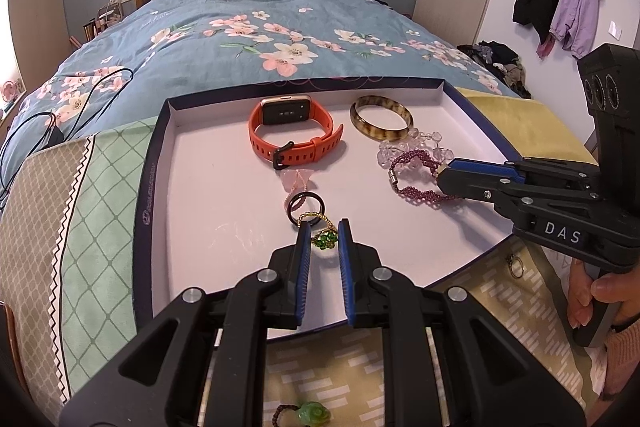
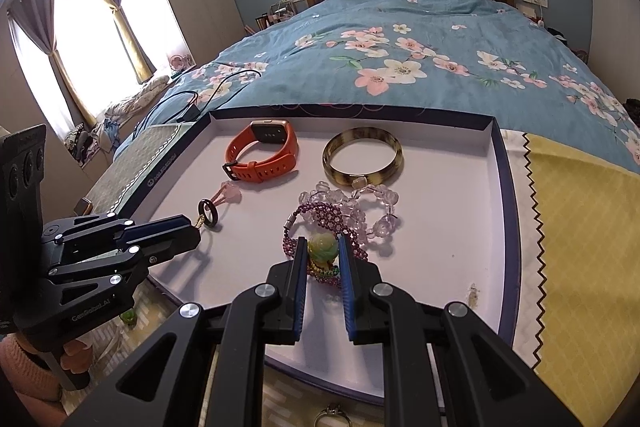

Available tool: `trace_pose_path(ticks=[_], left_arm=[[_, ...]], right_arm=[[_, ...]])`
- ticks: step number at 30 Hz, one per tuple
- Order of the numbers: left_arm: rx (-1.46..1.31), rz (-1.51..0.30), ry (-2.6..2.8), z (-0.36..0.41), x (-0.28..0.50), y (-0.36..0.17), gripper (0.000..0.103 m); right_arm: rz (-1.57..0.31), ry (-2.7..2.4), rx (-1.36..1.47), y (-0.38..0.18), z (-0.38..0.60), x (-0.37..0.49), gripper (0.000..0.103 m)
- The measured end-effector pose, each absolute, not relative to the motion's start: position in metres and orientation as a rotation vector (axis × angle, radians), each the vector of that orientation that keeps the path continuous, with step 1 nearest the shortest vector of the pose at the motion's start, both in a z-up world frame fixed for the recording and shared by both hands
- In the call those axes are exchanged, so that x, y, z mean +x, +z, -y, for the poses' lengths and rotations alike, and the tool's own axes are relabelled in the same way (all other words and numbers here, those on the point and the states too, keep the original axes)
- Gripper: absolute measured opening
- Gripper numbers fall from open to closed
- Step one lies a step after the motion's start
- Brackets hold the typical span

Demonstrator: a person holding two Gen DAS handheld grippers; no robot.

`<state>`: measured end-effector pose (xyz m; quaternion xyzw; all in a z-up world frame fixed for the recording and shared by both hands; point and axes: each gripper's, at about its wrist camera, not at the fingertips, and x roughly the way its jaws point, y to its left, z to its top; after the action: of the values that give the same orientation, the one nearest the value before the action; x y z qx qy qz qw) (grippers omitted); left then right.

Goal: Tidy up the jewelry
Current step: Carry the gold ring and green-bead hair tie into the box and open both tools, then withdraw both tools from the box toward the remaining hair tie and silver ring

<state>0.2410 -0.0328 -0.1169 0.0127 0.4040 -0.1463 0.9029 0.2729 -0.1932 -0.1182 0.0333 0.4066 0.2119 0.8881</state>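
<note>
Left wrist view: left claw (image 1: 324, 233) pinches the green bead ring (image 1: 324, 239); black ring (image 1: 306, 207) lies at eleven o'clock.

Both grippers, left gripper (image 1: 324, 233) and right gripper (image 2: 323, 247), are black with blue ribbed pads (image 1: 304, 275), silver screws and white lettering; a pink knitted sleeve (image 2: 24, 367) shows lower left.

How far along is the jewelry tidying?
Watch, bangle and bead bracelets already lie in the tray. Left gripper holds a green beaded ring, right gripper a pale green charm, both over it. A small ring and a jade bracelet remain on the cloth outside.
</note>
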Motion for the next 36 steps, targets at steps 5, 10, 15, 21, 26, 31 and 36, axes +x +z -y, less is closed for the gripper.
trace_pose_path(ticks=[5,10,15,21,26,31,36], left_arm=[[0.028,-0.841,-0.297,0.034,0.243,-0.119,0.015],[0.031,-0.843,-0.295,0.034,0.244,-0.12,0.015],[0.027,-0.838,-0.286,0.032,0.243,-0.119,0.021],[0.03,-0.814,-0.284,0.032,0.238,-0.115,0.03],[0.011,-0.784,-0.29,0.026,0.234,-0.109,0.043],[0.0,-0.747,-0.299,0.021,0.224,-0.099,0.048],[-0.013,-0.716,-0.316,0.011,0.207,-0.084,0.052]], right_arm=[[-0.85,0.439,0.064,-0.12,0.191,0.274,0.014],[-0.851,0.434,0.06,-0.121,0.19,0.276,0.014],[-0.851,0.435,0.054,-0.121,0.19,0.277,0.015],[-0.84,0.425,0.063,-0.12,0.193,0.276,0.015],[-0.818,0.421,0.076,-0.114,0.198,0.27,0.028],[-0.787,0.434,0.104,-0.102,0.206,0.259,0.03],[-0.761,0.44,0.111,-0.09,0.218,0.238,0.036]])
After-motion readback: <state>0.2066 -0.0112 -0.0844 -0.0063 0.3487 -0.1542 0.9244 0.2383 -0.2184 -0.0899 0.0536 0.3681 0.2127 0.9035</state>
